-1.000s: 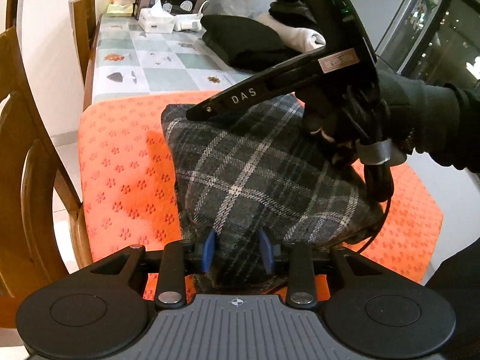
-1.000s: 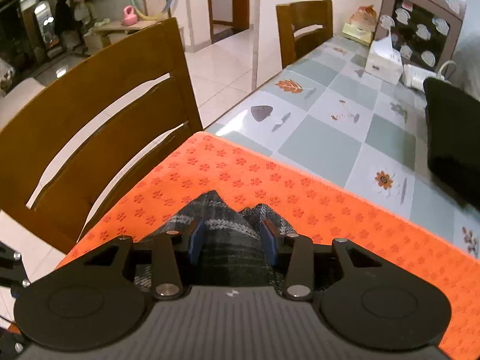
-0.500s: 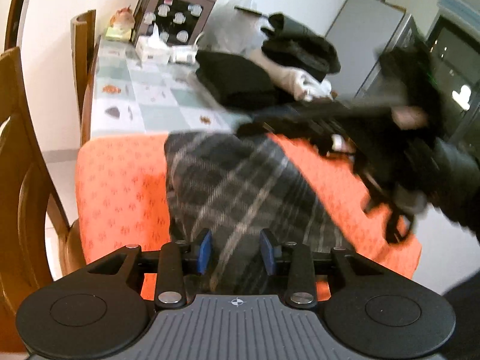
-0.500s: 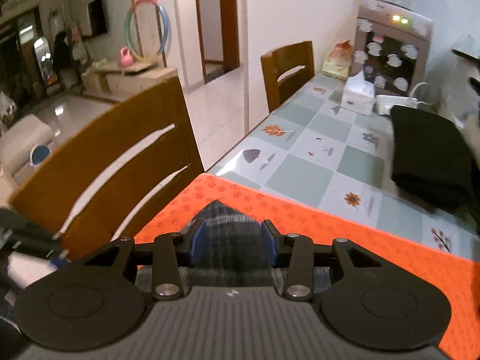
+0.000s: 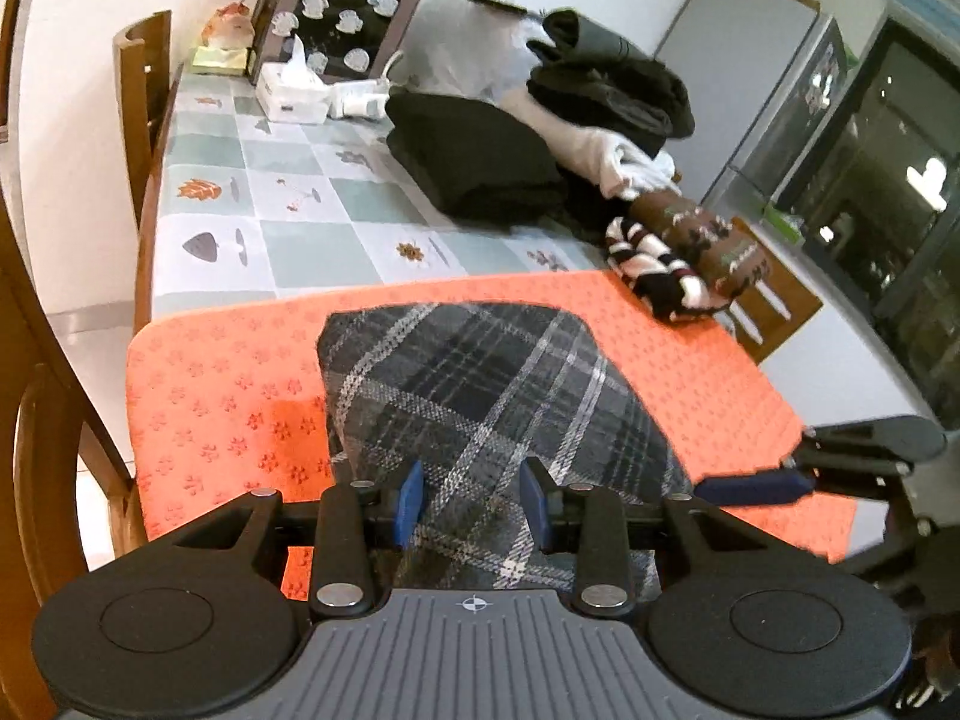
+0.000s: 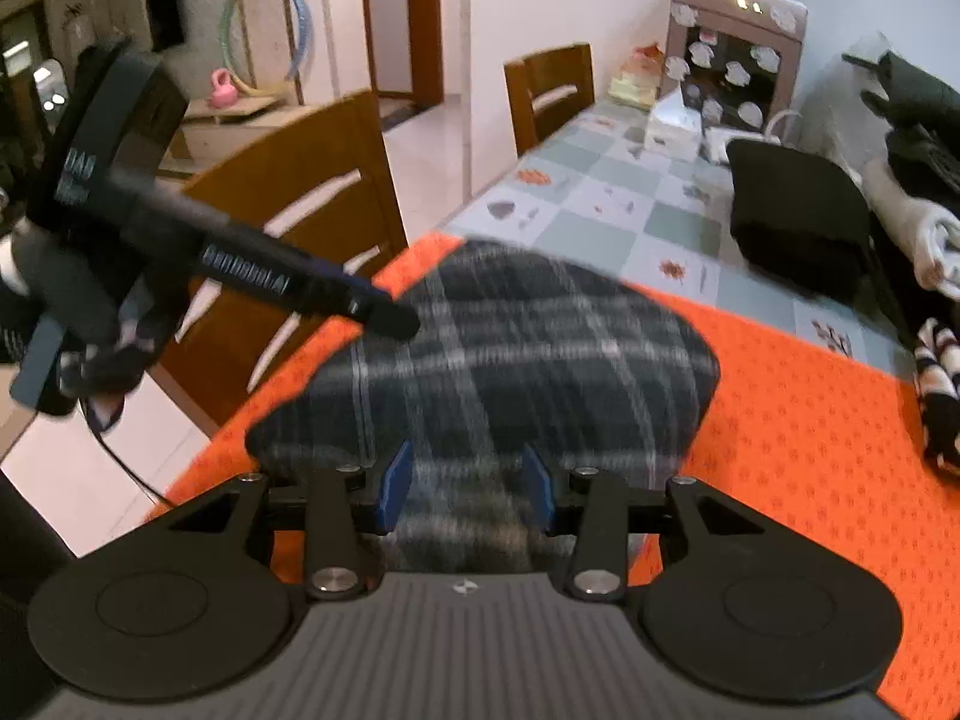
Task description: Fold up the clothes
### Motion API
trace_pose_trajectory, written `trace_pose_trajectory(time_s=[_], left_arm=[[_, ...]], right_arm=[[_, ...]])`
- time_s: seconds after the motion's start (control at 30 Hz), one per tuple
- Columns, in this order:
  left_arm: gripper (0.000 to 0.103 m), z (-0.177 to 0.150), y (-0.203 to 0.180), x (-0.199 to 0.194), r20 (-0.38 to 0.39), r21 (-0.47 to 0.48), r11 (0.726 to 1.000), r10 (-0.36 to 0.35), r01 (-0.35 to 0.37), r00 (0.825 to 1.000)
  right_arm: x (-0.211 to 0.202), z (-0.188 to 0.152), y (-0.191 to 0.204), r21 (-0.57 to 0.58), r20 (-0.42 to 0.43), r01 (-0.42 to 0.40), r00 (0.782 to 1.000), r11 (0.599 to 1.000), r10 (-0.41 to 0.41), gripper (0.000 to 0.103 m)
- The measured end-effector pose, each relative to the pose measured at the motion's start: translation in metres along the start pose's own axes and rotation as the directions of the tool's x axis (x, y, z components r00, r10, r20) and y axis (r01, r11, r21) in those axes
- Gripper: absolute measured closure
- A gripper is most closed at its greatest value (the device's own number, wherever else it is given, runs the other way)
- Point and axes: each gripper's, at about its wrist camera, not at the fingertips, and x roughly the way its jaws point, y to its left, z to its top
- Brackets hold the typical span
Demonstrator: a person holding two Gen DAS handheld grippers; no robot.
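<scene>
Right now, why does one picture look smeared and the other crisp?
Right wrist view: the plaid garment and the other gripper's arm are streaked with motion blur. Left wrist view: sharp weave on the orange mat, though the fisheye bends the edges and darkens the corners.

R gripper [image 6: 465,489] now nearside (blurred)

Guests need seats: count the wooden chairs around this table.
3. The near chair stands beside the orange mat's left edge; the far chair on that same side, by the tissue box; the third chair across the table, behind the striped garment. Others may be hidden.
</scene>
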Motion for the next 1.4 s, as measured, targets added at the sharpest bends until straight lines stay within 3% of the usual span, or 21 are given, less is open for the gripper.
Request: trace_pose_trajectory(time_s=[0.17,0.33,0.47,0.53,0.6,0.67,0.8,0.97,1.1,1.23,1.4], left_arm=[[0.064,-0.004,0.0,0.016,-0.045,0.045,0.998,0.034,-0.032,0.998],[0.063,-0.009,0.002,0.025,-0.054,0.052,0.998,0.051,-0.048,0.997],[0.063,-0.009,0.005,0.015,-0.015,-0.035,0.999,0.039,-0.04,0.999],[0.057,-0.008,0.006,0.004,0.023,-0.098,0.995,0.035,-0.033,0.999],[0.046,-0.007,0.004,-0.009,0.07,-0.152,0.988,0.039,-0.028,0.997],[0.045,-0.008,-0.001,-0.023,0.113,-0.191,0.981,0.05,-0.028,0.992],[0.032,-0.015,-0.014,-0.047,0.183,-0.278,0.96,0.081,-0.028,0.98],[0.022,-0.041,-0.039,-0.068,0.24,-0.432,0.901,0.143,-0.026,0.96],[0.015,-0.068,-0.067,-0.074,0.232,-0.532,0.841,0.251,-0.093,0.94],[0.008,-0.097,-0.096,-0.07,0.226,-0.654,0.744,0.364,-0.136,0.904],[0.005,-0.129,-0.122,-0.05,0.223,-0.788,0.604,0.461,-0.12,0.859]], right_arm=[[0.018,-0.013,-0.001,0.047,-0.014,0.012,1.0,0.999,-0.011,0.056],[0.035,-0.021,0.003,-0.002,-0.013,0.032,0.999,0.999,-0.032,0.056],[0.026,-0.015,0.0,-0.018,-0.003,0.006,1.0,1.0,-0.006,0.055],[0.017,-0.01,-0.005,-0.025,0.007,-0.013,1.0,1.0,0.013,0.051],[0.008,-0.004,-0.012,-0.026,0.019,-0.035,0.999,0.999,0.035,0.043],[-0.003,0.002,-0.024,-0.019,0.034,-0.071,0.997,0.997,0.072,0.036],[-0.017,0.015,-0.055,-0.03,0.029,-0.141,0.989,0.99,0.142,0.024],[-0.02,0.033,-0.097,-0.087,-0.029,-0.248,0.969,0.965,0.246,0.016],[-0.014,0.045,-0.127,-0.142,-0.065,-0.333,0.943,0.932,0.327,0.015],[-0.004,0.059,-0.152,-0.203,-0.096,-0.404,0.915,0.892,0.392,0.014],[0.015,0.078,-0.172,-0.274,-0.137,-0.475,0.88,0.836,0.455,0.014]])
